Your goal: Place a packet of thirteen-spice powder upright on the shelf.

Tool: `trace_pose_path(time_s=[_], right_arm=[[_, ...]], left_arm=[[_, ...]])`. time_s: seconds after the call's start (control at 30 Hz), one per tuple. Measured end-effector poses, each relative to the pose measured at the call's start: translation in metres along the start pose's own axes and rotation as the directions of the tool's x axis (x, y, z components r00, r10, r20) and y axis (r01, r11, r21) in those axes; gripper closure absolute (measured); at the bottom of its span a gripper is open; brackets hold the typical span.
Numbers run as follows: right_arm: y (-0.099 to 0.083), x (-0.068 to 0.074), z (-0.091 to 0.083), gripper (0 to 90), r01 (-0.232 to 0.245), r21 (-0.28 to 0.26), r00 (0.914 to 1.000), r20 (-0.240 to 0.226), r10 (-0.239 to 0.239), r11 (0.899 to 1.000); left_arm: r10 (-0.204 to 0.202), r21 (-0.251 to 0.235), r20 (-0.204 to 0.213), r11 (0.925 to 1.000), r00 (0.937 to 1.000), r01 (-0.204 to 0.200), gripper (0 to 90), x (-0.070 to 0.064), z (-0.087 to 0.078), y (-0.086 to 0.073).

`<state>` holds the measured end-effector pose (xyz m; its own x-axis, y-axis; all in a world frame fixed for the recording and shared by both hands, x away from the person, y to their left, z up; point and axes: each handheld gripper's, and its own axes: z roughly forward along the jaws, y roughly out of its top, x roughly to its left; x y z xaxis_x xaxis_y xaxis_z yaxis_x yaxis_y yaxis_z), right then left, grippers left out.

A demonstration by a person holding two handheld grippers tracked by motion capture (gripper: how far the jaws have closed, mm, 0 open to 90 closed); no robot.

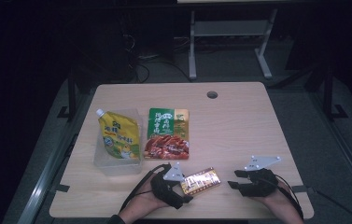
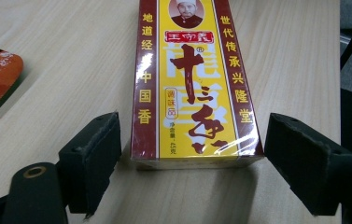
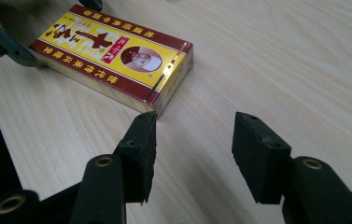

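Wooden table (image 1: pixel 239 126): pale top, cable hole near far edge, everything I see sits on it
Clear tray (image 1: pixel 102 161): left side, yellow spout pouch (image 1: pixel 119 134) lying in it
Green sachet (image 1: pixel 168 133): flat, just right of tray, red food print on lower half
Right gripper (image 1: pixel 235 179): my right hand, near front edge, jaws spread, nothing between, apart from box
Left gripper (image 1: pixel 184 188): jaws spread either side of box's near end, gaps both sides, no pinch
Spice box (image 2: pixel 194 79): yellow and maroon, lying flat between my two grippers, near front edge
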<state>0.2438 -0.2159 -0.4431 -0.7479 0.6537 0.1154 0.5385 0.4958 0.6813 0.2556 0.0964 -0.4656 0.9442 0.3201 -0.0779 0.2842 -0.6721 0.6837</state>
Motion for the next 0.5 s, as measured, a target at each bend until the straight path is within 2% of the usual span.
trace_pose_path(time_s=[0.5], right_arm=[[0.0006, -0.0005, -0.002, 49.4, 0.003, -0.01, 1.0, 0.007, -0.003, 1.0]], left_arm=[[-0.017, 0.006, -0.003, 0.9998, 0.9999, 0.017, 30.4, -0.0013, 0.0012, 0.0002]])
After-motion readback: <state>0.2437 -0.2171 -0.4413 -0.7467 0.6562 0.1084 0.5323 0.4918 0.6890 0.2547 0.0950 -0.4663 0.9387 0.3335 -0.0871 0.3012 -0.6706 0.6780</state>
